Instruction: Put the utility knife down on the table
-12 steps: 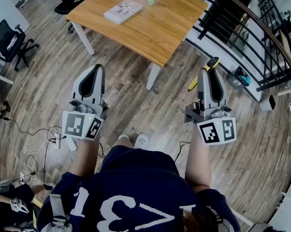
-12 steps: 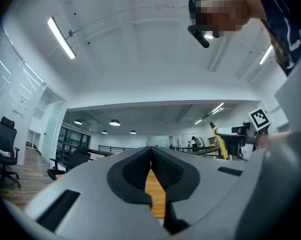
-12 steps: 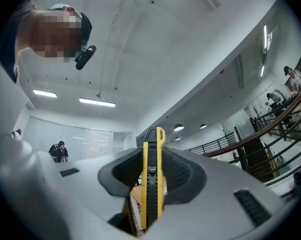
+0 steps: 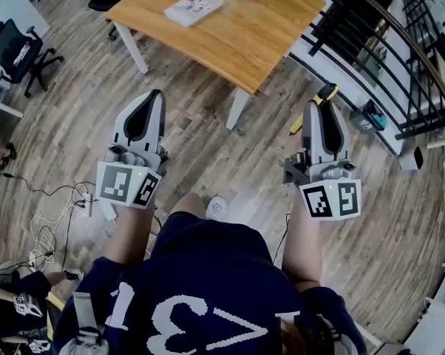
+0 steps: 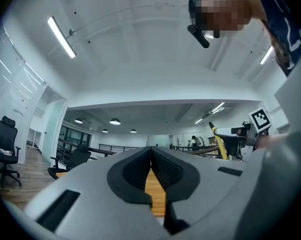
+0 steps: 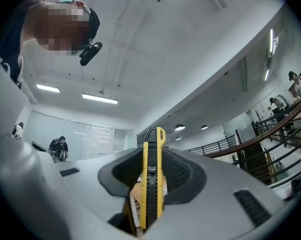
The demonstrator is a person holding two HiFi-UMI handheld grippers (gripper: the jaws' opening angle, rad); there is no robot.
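Fingers (image 6: 179, 170) of our right gripper (image 6: 153, 151) clamp the yellow-and-black knife (image 6: 151, 189), which sticks up past their tips. We hold it off to the right of the wooden table's (image 4: 230, 35) near corner, not over it. Our left gripper (image 5: 150, 151), short of the table's near edge, is closed and empty.

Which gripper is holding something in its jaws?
The right gripper: a yellow-and-black utility knife is clamped between its jaws. The left gripper has its jaws closed together on nothing.
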